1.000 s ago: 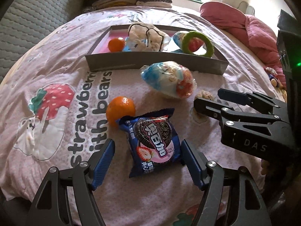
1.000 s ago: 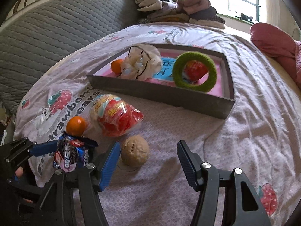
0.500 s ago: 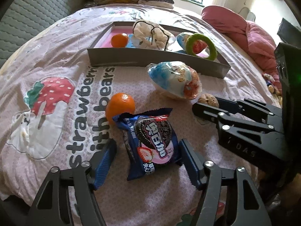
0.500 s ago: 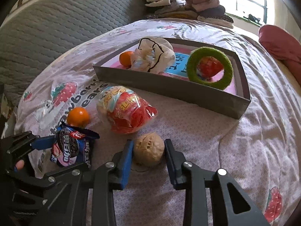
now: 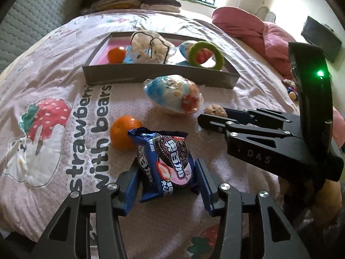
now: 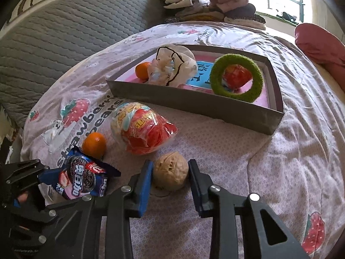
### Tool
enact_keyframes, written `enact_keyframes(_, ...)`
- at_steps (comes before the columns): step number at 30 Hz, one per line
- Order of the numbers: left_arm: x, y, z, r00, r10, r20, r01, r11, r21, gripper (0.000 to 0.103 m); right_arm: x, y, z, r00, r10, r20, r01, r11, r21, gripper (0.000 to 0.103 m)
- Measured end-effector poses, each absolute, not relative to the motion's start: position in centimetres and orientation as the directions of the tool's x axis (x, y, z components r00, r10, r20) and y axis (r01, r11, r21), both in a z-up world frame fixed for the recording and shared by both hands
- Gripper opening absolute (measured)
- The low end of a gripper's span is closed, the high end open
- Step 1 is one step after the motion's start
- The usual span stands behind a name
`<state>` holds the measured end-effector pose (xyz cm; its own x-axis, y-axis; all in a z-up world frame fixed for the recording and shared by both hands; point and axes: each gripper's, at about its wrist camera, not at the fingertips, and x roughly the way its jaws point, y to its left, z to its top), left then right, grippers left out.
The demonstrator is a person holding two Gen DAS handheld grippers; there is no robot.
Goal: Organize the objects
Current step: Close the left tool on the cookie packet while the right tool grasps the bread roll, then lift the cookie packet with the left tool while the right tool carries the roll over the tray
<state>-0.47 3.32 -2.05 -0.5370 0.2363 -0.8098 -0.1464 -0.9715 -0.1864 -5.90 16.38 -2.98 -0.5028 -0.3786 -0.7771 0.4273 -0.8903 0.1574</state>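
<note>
A blue cookie packet (image 5: 170, 164) sits between the blue pads of my left gripper (image 5: 167, 179), whose jaws are closing; both pads touch its sides and the packet buckles upward. In the right wrist view the same packet (image 6: 84, 179) shows at lower left. My right gripper (image 6: 170, 174) is shut on a tan walnut (image 6: 170, 173) resting on the bedspread. A loose orange (image 5: 124, 132) lies just behind the packet. A plastic-wrapped egg toy (image 6: 142, 129) lies between the orange and the grey tray (image 6: 194, 105).
The tray holds another orange (image 6: 142, 70), a white drawstring bag (image 6: 174, 67), a green ring (image 6: 237, 77) and a red wrapped item. Folded clothes (image 6: 211, 6) are piled at the bed's far end, with a pink blanket (image 5: 248, 30) at right and a grey quilted headboard (image 6: 64, 32) at left.
The left jaws have narrowed onto the cookie packet, which now bulges and tilts up. The right jaws went from wide open to shut on the walnut and have held there.
</note>
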Motion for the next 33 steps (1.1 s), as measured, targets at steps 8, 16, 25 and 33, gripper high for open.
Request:
enact_keyframes(8, -0.3, 3.4, -1.9, -0.543, 0.238, -0.805, -0.161, -0.971, -0.178, 0.05, -5.7, 16.4, -2.7, -0.508, -0.374, -0.776, 0.435, -0.889, 0.143, 0.033)
enact_keyframes(16, 0.1, 3.3, -0.9, -0.572, 0.238, -0.785, -0.169, -0.971, -0.171, 0.05, -5.9, 17.1, -1.9, -0.528, -0.395, -0.752, 0.424, -0.89, 0.169, 0.033)
enact_keyframes(25, 0.3, 3.2, 1.0, -0.623, 0.244, -0.744, -0.176, -0.969, -0.171, 0.05, -6.1, 17.3, -0.4, -0.557, -0.422, -0.716, 0.425, -0.885, 0.191, 0.033)
enact_keyframes(33, 0.2, 3.3, 2.6, -0.663, 0.242, -0.709, -0.182, -0.97, -0.161, 0.05, -6.5, 17.8, 1.3, -0.6, -0.425, -0.678, 0.408, -0.891, 0.197, 0.033)
